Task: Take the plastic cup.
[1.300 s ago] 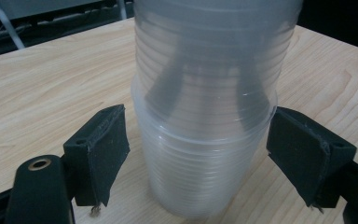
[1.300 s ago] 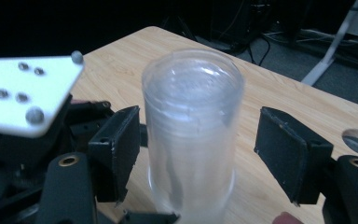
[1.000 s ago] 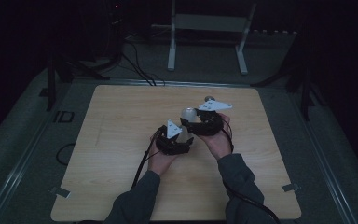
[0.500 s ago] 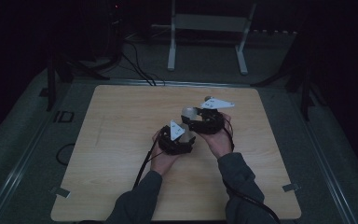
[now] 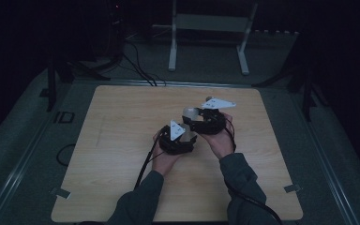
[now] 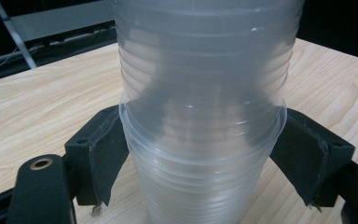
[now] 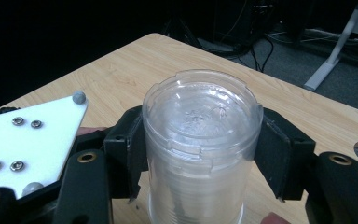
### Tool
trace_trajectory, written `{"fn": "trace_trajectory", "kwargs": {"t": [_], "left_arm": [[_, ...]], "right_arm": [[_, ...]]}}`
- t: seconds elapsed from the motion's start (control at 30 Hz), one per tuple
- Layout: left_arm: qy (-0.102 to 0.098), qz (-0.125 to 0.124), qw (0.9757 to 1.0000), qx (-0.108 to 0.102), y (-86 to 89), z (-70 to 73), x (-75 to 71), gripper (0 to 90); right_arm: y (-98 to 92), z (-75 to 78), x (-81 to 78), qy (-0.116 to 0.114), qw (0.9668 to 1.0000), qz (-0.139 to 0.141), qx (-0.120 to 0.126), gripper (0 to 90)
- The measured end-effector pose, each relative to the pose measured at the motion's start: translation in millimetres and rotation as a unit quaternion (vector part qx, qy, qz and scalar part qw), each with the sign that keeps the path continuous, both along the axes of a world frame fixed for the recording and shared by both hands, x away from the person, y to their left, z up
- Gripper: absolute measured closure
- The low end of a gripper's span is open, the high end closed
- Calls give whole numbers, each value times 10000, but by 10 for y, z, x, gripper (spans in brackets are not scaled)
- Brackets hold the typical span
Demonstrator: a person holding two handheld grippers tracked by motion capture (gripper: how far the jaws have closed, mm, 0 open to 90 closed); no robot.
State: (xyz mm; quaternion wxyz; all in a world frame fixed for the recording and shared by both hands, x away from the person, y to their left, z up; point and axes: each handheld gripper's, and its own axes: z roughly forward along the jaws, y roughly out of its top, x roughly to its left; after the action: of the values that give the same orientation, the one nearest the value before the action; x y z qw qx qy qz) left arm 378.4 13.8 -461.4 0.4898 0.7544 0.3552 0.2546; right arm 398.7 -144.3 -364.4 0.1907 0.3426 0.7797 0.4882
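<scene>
Here the stack of clear plastic cups (image 6: 200, 116) is ribbed, thin-walled and slightly tapered, nested one in another, held above the middle of the worktop (image 5: 122, 140) between the two tools. The left tool (image 6: 200, 154) has its padded black jaws on either side of a protruding cup rim; they have just been easing apart then closing a little, and whether the pads press on the plastic I cannot tell. The right tool (image 7: 200, 149) is clenched on the stack near its flat, moulded base end (image 7: 200, 116), pads touching both sides. Each tool carries a pale three-cornered plate (image 5: 218, 103).

The worktop is light wood-grain laminate, matte, with rounded corners, resting on grey flooring (image 5: 23, 140). A white metal frame (image 5: 208, 33) stands beyond it in a dark room; cables (image 5: 136, 70) trail across the floor.

In the high view the cups are mostly hidden between the hands. The stack's far end is cut off in the left gripper view.
</scene>
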Motion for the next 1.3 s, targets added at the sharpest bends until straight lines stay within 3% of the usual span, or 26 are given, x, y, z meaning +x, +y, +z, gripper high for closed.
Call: {"fn": "trace_trajectory", "kwargs": {"t": [0.13,0.43,0.63,0.83,0.93,1.03,1.3], "left_arm": [[10,-10,10000,6,1,-1,0,212],[100,-38,9999,48,4,-18,7,210],[115,-45,9999,-76,19,-2,-9,202],[159,-54,9998,-64,39,2,-5,202],[158,-63,9997,-178,71,25,-21,186],[188,-77,9996,-210,115,45,-36,165],[167,-141,9992,-327,262,99,-125,162]], "right_arm": [[-9,20,-1,-22,10000,-4,47,392],[-44,236,-16,-211,9995,-30,243,402],[-55,362,-27,-320,9989,-64,322,402],[-90,544,-54,-445,9977,-65,514,402],[-105,605,-72,-505,9973,-66,522,402],[-186,704,-118,-628,9964,-94,558,402],[-365,781,-181,-679,9960,-245,525,403]]}}
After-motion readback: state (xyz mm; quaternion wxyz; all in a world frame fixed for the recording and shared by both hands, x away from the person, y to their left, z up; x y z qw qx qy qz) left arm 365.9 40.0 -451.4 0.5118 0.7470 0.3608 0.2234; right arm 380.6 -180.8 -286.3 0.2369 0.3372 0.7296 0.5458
